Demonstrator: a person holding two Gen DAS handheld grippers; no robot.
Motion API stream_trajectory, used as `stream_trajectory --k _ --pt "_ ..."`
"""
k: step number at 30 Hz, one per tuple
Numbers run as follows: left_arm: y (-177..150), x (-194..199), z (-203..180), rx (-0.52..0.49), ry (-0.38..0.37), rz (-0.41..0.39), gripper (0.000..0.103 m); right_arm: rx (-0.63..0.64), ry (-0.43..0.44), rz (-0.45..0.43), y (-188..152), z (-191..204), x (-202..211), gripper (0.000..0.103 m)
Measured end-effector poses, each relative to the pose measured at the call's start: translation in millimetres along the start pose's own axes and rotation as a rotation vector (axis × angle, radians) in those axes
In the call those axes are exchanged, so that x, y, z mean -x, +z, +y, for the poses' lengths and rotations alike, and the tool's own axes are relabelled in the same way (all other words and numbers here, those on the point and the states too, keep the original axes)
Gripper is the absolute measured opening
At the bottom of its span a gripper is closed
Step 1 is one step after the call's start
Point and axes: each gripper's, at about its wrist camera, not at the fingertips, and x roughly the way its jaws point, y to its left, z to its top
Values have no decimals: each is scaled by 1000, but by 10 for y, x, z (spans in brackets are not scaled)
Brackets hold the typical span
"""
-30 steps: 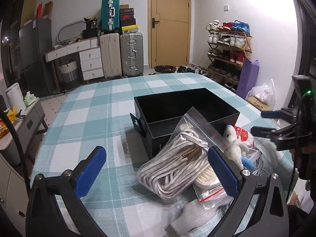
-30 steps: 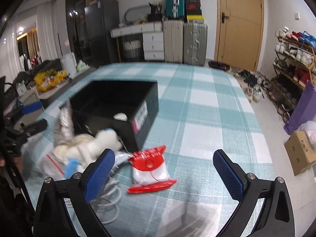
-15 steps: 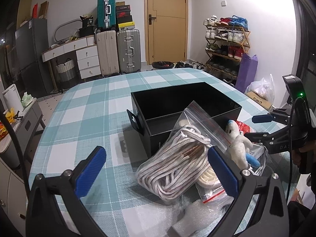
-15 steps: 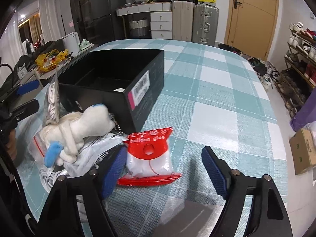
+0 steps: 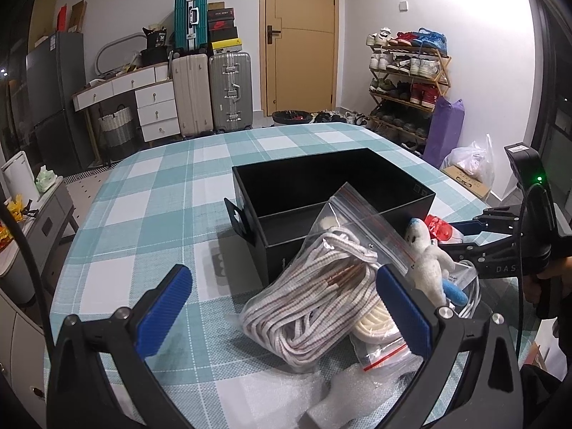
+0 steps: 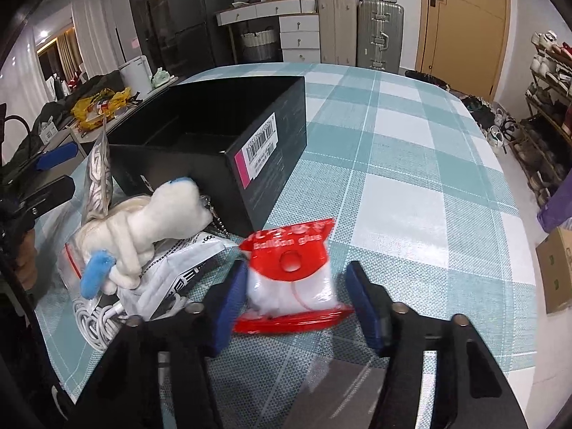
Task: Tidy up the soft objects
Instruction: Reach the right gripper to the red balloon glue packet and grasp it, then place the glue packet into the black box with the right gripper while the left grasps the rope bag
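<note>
The right gripper point(image 6: 296, 300) has its fingers apart on either side of a red-and-white glue pack point(image 6: 293, 279) lying flat on the checked table point(image 6: 411, 178); whether the pads touch it cannot be told. Just left of that gripper lies a white printed bag point(image 6: 175, 268) over a coiled cable point(image 6: 96, 318), with a white plush toy point(image 6: 150, 221) on top and a ball chain at its head. Beyond them stands the open black box point(image 6: 228, 136), its barcode label facing the gripper. The left gripper point(image 5: 282, 307) hangs wide apart, holding nothing. Below it is white foam wrap point(image 5: 343, 397). Between its fingers and ahead sits a zip bag of laces point(image 5: 321, 293), leaning against the box's near wall and partly covering a smaller bag point(image 5: 379, 336) at the right finger. To its right the toy stands against the box corner, the glue pack behind it, with the right gripper reaching in from the side. Far off are suitcases point(image 5: 211, 93), a door point(image 5: 300, 35) and a shoe rack point(image 5: 407, 82).
</note>
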Motion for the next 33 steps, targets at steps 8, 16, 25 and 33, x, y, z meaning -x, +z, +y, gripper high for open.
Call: stream_trajectory --k 8,16,25,33 --pt "-14 -34 -69 -41 31 14 103 -10 -3 -113 -77 87 284 44" --pt "-47 -90 -225 -156 38 41 103 -55 16 -177 -187 136 537 44" --pt "-56 -169 -312 -203 45 62 103 -57 24 -181 -216 167 611 44" --pt "-49 -244 -320 -203 16 97 70 -56 29 -186 -225 191 650 44"
